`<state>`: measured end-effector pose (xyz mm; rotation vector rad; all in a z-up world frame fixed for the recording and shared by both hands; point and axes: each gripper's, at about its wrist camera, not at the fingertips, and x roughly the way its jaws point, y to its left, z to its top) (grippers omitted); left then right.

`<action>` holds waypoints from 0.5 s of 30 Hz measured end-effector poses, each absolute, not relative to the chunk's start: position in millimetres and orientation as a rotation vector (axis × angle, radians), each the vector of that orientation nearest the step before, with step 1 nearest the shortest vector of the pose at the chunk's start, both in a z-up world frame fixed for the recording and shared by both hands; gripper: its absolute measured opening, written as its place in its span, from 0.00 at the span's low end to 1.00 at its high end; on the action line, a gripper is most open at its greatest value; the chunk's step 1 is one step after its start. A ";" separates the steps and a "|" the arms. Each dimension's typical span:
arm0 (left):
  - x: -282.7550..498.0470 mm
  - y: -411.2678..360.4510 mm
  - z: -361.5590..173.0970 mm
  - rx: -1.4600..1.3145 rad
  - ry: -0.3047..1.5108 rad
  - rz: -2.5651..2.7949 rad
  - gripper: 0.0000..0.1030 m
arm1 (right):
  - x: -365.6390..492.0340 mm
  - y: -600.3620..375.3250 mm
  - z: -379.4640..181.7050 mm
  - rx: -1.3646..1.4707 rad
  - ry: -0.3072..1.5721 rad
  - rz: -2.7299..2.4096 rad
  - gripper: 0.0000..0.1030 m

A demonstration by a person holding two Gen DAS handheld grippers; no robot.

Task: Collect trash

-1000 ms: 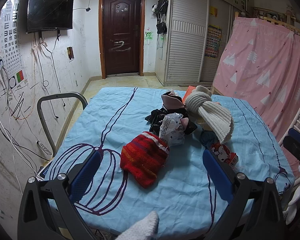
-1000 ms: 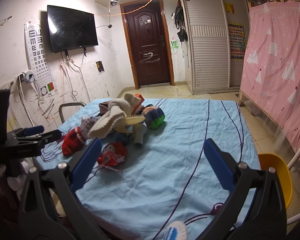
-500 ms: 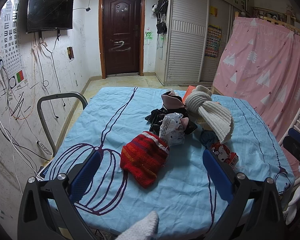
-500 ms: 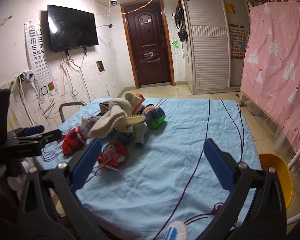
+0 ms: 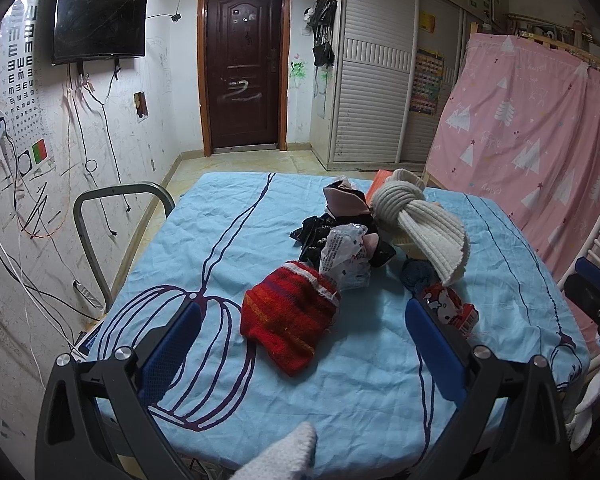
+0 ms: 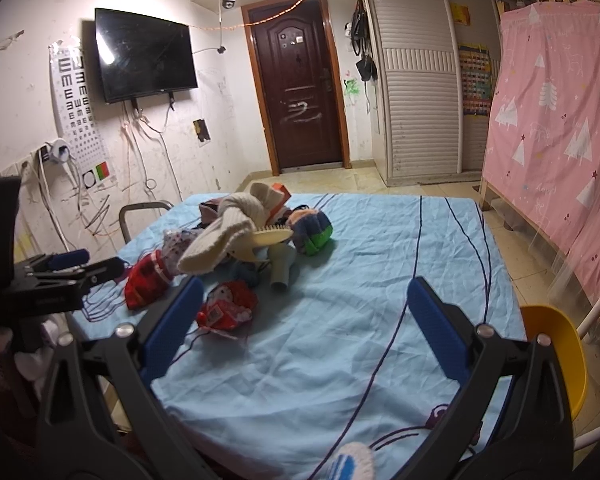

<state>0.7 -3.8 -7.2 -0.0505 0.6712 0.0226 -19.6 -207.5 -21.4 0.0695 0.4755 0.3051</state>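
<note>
Knitted things lie mixed in with the trash, so my left claw, spread wide and empty, could snag the red hat instead of the crinkled wrapper just behind it. My right claw, also wide and empty, hangs near the red packet. The table wears a wrinkled blue cloth; door and television stand beyond

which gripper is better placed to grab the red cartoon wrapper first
Right, probably. The red cartoon wrapper lies just beyond the right gripper, beside its left finger, on open cloth. The left gripper faces the red knit hat. Both are open and empty.
</note>
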 end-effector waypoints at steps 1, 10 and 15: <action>1.5 -3.5 -8.8 -0.051 0.675 0.020 0.90 | -18.8 -206.0 -29.3 0.072 0.478 0.305 0.96; 16.8 8.3 -20.5 -0.041 0.708 0.007 0.90 | -6.7 -177.5 -43.0 0.063 0.549 0.350 0.96; 33.3 22.1 -27.3 -0.033 0.739 -0.007 0.90 | 1.8 -156.6 -49.9 0.034 0.593 0.388 0.96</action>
